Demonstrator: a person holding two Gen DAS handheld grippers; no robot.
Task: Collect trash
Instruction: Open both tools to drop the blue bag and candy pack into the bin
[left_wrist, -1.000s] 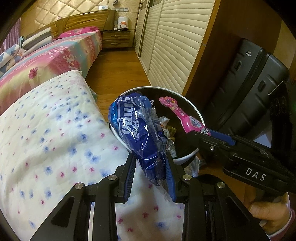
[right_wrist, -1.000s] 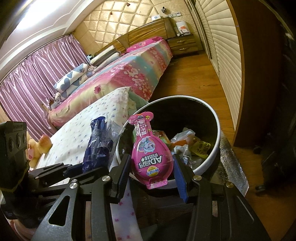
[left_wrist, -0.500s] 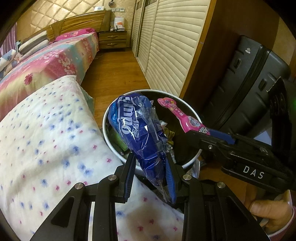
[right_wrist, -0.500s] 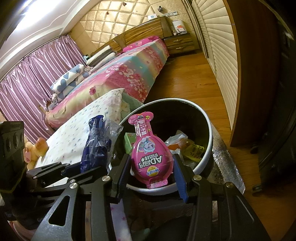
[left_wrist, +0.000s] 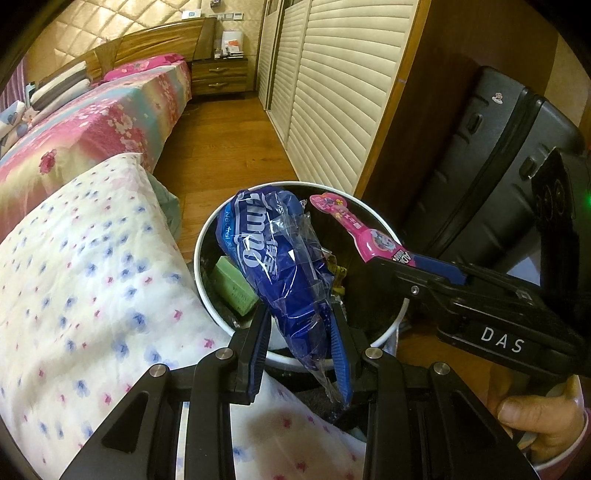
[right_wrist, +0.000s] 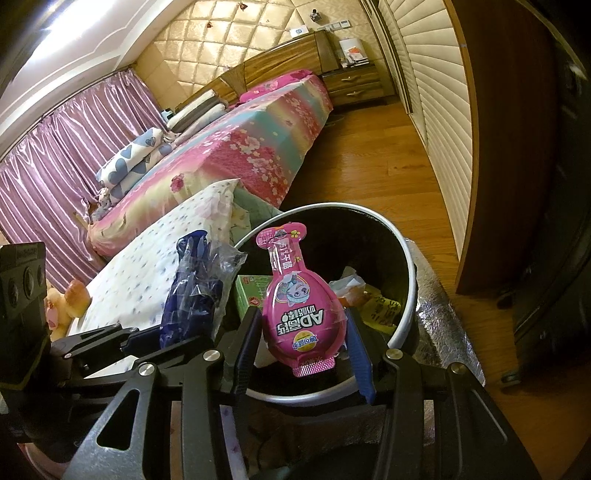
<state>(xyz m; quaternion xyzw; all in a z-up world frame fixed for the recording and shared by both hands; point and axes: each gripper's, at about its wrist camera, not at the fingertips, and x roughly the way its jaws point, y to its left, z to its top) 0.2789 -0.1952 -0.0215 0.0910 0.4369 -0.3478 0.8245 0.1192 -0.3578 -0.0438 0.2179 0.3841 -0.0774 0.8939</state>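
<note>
Now we hold both pieces over the bin (left_wrist: 207, 236) at mid-frame: the left gripper (left_wrist: 300, 350) is clamped on the blue wrapper (left_wrist: 280, 266), the right gripper (right_wrist: 302, 345) on the pink pouch (right_wrist: 301, 314). The wrapper's loose film trails, seemingly outside the near rim, so on release it could snag a pad or slide onto the quilt (left_wrist: 85, 280).
</note>
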